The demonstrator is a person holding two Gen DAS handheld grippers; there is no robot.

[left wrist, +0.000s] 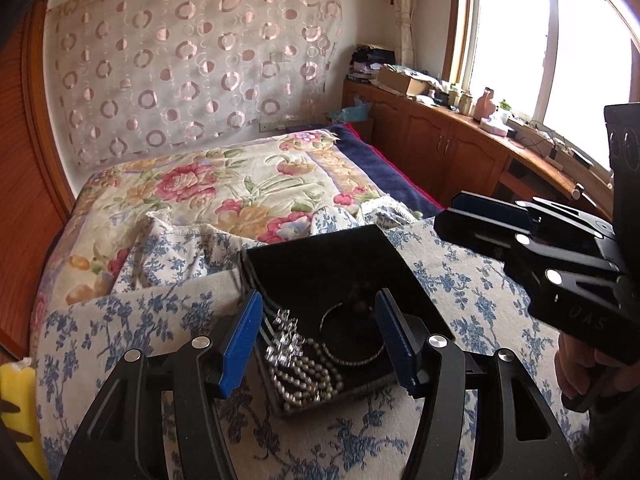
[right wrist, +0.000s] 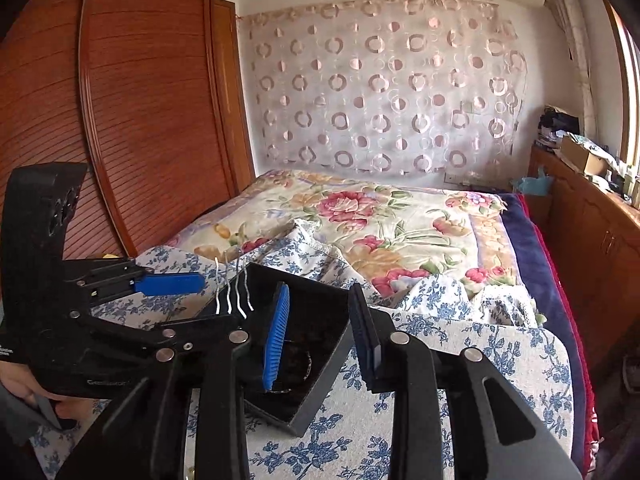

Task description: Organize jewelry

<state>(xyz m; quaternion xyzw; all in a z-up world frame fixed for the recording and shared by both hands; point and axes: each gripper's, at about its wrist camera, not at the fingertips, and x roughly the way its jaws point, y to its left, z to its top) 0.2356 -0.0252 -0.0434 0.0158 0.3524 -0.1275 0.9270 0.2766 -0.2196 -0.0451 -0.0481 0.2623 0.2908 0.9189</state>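
A black velvet-lined box (left wrist: 320, 264) sits on a blue-flowered cloth. It holds a pearl strand (left wrist: 308, 380), a crystal brooch (left wrist: 286, 340) and a thin beaded bangle (left wrist: 352, 356). My left gripper (left wrist: 320, 344) is open, its blue pads apart over the box's near end and around the jewelry without touching it. My right gripper (right wrist: 320, 340) is open too. One of its pads is inside the box (right wrist: 316, 360) and the other outside its right wall, neither pressing on it. Several wavy silver hairpins (right wrist: 236, 292) lie at the box's far left edge.
The cloth (left wrist: 460, 292) covers a cushion on a bed with a flowered quilt (left wrist: 240, 184). A wooden wardrobe (right wrist: 140, 120) stands to the left. Wooden cabinets (left wrist: 452, 140) with clutter run under the window on the right. A yellow object (left wrist: 16, 392) shows at the left edge.
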